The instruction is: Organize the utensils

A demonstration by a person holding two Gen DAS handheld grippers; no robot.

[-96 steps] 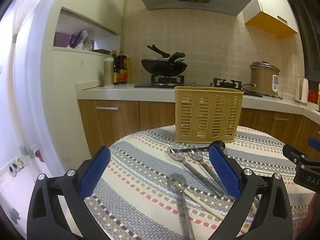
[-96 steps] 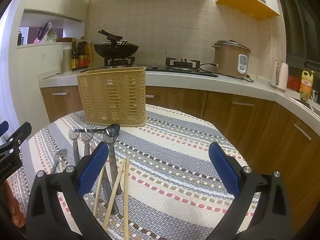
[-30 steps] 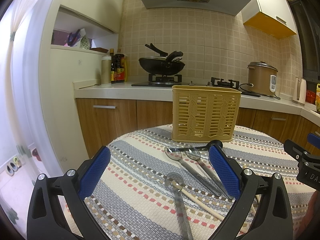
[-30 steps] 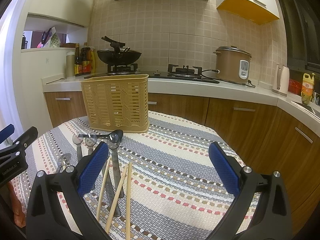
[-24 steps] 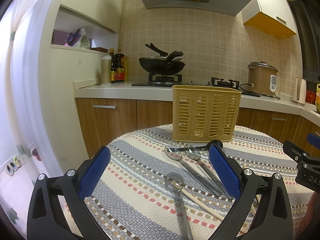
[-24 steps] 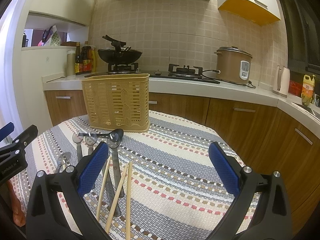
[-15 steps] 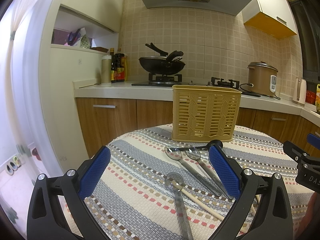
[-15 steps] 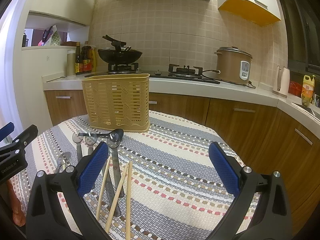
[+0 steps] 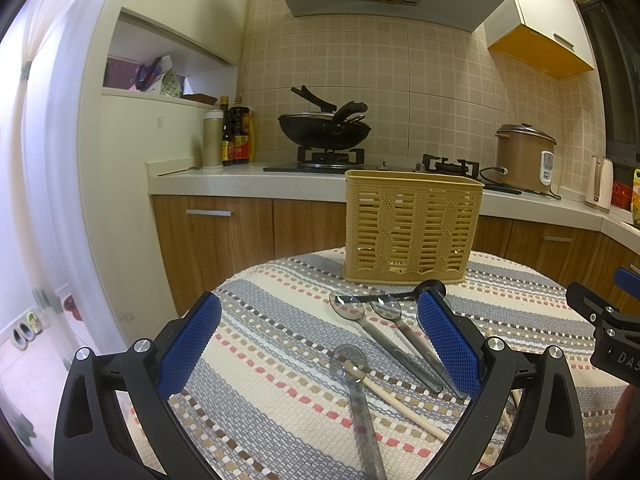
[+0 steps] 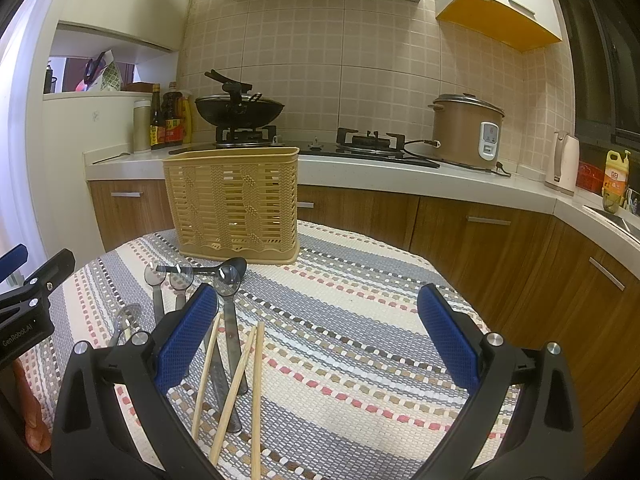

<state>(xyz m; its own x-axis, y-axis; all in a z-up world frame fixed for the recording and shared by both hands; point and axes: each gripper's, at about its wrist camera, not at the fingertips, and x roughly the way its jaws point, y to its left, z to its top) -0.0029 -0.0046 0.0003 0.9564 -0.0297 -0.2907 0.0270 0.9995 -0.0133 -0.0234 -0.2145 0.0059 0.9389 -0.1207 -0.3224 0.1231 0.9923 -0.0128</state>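
Both grippers' jaws apart, nothing held: left gripper (image 9: 318, 344), right gripper (image 10: 318, 334). Spoons (image 9: 384, 332) and chopsticks (image 10: 236, 380) overlapped mid-tabletop; neighbours likely dragged when one lifted. Basket (image 9: 412, 228) near far edge, easily nudged.

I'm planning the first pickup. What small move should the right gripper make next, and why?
Probably ease the right gripper left and down over the wooden chopsticks. Its jaws stand open and empty, the chopsticks lie loose on the striped cloth beside its left jaw, and the yellow slotted basket looks empty.

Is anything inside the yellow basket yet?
Through the slats, the yellow basket looks empty; its floor is hidden. The spoons and chopsticks lie on the tablecloth.
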